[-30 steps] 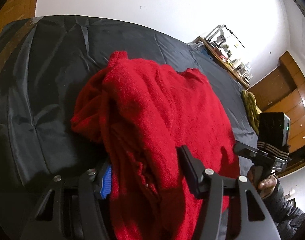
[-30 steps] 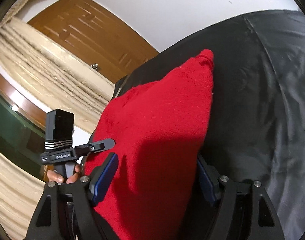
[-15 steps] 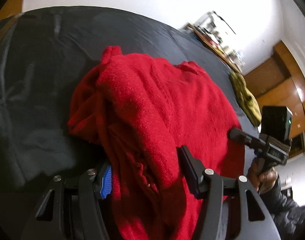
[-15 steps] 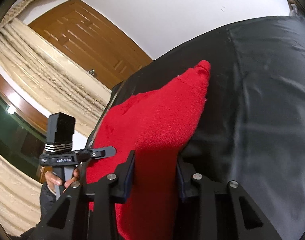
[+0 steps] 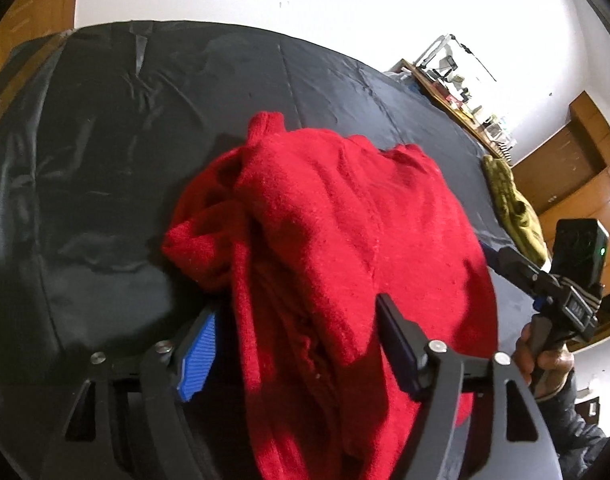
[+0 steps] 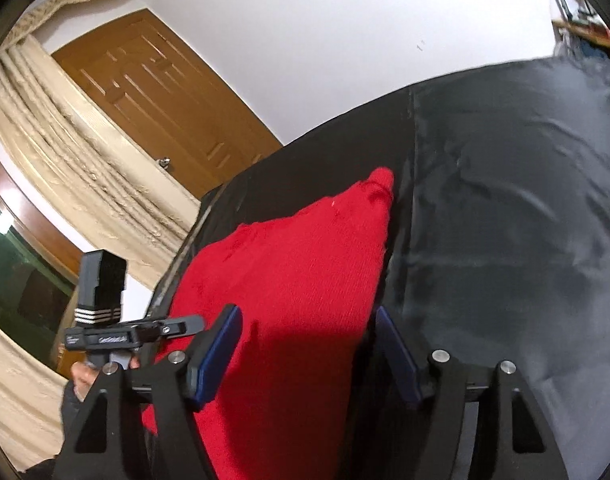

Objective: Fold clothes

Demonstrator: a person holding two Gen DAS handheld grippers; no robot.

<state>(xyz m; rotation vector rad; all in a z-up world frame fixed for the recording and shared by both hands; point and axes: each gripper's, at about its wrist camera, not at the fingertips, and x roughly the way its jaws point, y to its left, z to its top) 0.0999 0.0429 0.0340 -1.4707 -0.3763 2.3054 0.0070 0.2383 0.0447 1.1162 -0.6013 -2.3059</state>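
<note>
Right now a red sweater (image 5: 345,248) lies bunched on a black sheet (image 5: 105,160) that covers the whole surface, and both grippers sit at its near end, side by side. Seen from the left wrist, the left gripper (image 5: 301,344) has its jaws spread wide with a thick roll of knit running up between them; the blue pad (image 5: 199,356) on one side stands clear of the cloth, so it seems to straddle the sweater, not pinch it. From the right wrist, the right gripper (image 6: 305,352) is likewise wide open, with the smooth flat part of the sweater (image 6: 297,280) lying between its fingers and neither pad pressed in. The sweater's long axis runs straight away from both tools, toward the far edge of the surface, ending in a narrow cuff or corner (image 6: 381,180) at its far tip. Its left side is heaped and creased, its right side flatter, with a straight edge along the bare sheet. Both grippers are about equally near the hem end, so either could close on it; any fold along that axis would carry the near end toward the far tip. A yellow-green garment (image 5: 513,204) lies well apart near the right edge.
</note>
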